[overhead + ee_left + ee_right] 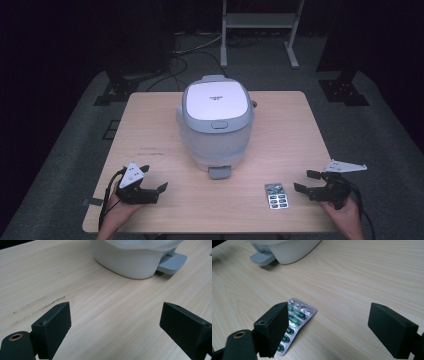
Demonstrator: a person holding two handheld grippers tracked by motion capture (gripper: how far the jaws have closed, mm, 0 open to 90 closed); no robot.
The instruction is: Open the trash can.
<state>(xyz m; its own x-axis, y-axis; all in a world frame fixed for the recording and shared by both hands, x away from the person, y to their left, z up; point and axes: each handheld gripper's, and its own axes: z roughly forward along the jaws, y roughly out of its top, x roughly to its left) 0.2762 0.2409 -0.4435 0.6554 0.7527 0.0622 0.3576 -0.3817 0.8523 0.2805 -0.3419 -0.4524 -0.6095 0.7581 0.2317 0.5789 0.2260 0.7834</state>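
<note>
Blister pack (276,195) of green capsules lies flat on the tabletop (280,130), near front edge, at about 4 o'clock from the rice cooker (216,120). Right tool (306,181) just beside it at its 3 o'clock, jaws wide apart, empty; in the right gripper view the pack (295,320) sits partly behind one jaw. Left tool (152,180) at 7 o'clock from cooker, jaws apart, empty, well apart from the pack. Cooker lid closed, grey tab (219,172) at its front base.

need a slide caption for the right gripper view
Open right claw hovering over a silver blister pack of green capsules on the light wooden table.
</note>
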